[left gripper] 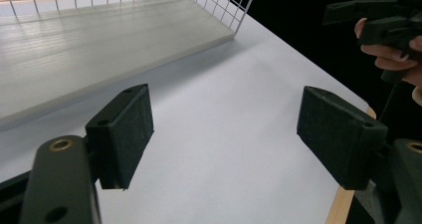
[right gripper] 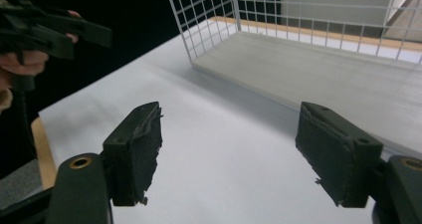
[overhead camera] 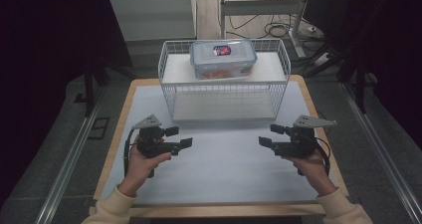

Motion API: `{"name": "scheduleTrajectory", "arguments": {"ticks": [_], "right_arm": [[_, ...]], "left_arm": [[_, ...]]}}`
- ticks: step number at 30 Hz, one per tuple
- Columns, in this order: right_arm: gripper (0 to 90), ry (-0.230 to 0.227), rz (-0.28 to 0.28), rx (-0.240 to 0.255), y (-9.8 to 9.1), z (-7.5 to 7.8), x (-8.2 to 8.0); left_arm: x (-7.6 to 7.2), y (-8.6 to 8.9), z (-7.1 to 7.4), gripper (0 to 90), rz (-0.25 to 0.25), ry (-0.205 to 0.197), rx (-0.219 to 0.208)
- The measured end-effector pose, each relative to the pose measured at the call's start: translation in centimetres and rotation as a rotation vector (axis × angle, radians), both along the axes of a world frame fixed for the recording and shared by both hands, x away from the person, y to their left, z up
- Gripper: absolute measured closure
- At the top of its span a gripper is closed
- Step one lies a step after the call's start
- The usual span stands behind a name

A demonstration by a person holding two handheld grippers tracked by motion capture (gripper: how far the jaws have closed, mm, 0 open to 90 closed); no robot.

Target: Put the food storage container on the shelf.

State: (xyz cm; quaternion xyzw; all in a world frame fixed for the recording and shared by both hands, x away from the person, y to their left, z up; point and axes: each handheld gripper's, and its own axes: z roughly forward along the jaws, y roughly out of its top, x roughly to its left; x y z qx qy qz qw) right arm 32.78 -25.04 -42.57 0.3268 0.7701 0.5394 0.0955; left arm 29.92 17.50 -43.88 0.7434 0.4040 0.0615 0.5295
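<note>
A clear lidded plastic box with a blue-trimmed lid stands on the top tier of a white wire rack at the back of the table. The rack's lower shelf board is bare. In front of the rack, my left gripper hovers low over the white mat, open, with nothing between its pads. Opposite it, my right gripper is also open and holds nothing. The two point toward each other across the middle of the mat.
The white mat covers a wooden table whose edge runs along the front. Behind the rack are a metal frame and cables on the floor. Metal rails run along the floor at both sides.
</note>
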Motion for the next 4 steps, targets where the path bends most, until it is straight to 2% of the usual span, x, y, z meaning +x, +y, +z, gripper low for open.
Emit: {"name": "scheduleTrajectory", "arguments": {"ticks": [4], "right_arm": [[23.5, -0.015, 0.000, 0.014, 0.00, 0.06, -0.30]], "left_arm": [[0.10, 0.11, -0.50, 20.6, 0.005, 0.015, -0.015]]}}
